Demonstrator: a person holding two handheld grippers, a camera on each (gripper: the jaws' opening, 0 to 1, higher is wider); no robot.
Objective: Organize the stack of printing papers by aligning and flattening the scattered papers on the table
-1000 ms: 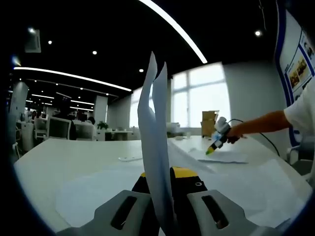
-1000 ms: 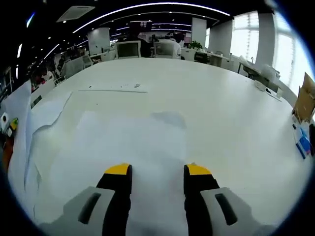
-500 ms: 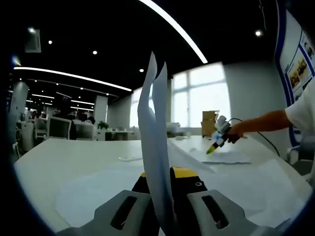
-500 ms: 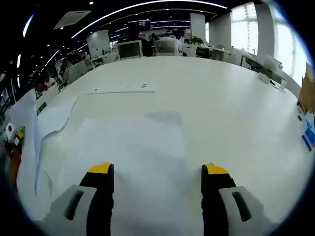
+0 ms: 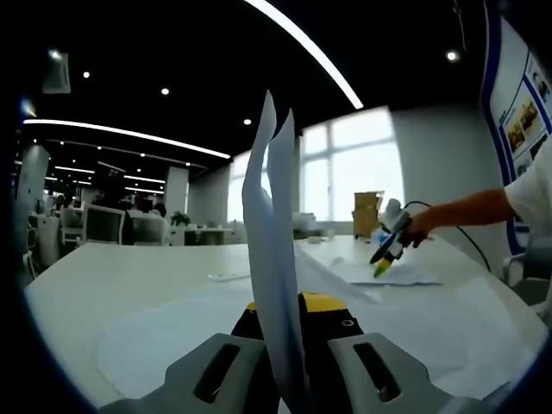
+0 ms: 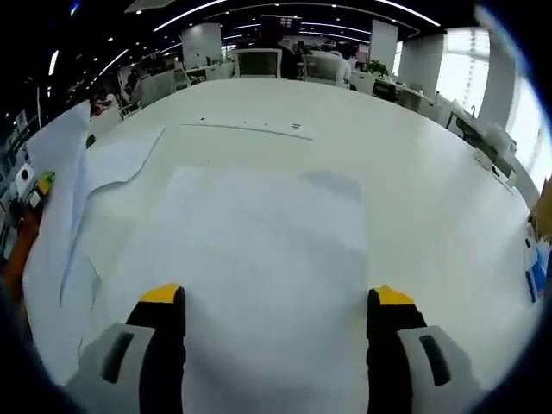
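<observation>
My left gripper (image 5: 289,304) is shut on a few white sheets of paper (image 5: 272,224) that stand upright between its jaws. More loose sheets (image 5: 405,319) lie spread over the white table (image 5: 103,276). The right gripper (image 5: 380,267), held by a person's arm (image 5: 466,211), hovers over a sheet at the far right. In the right gripper view, my right gripper (image 6: 276,297) is wide open just above a flat sheet (image 6: 267,250), with nothing between its jaws. The raised sheets (image 6: 60,198) and the left gripper (image 6: 39,181) show at the left edge.
A thin flat strip (image 6: 250,128) lies on the table (image 6: 431,172) beyond the flat sheet. A cardboard box (image 5: 366,216) stands at the far end by the windows. Desks with monitors (image 6: 259,60) fill the room behind. A blue item (image 6: 539,263) sits at the right edge.
My right gripper's jaws have spread from a narrow gap to wide open, and it has shifted over the flat sheet. The left gripper and its raised sheets have stayed still.
</observation>
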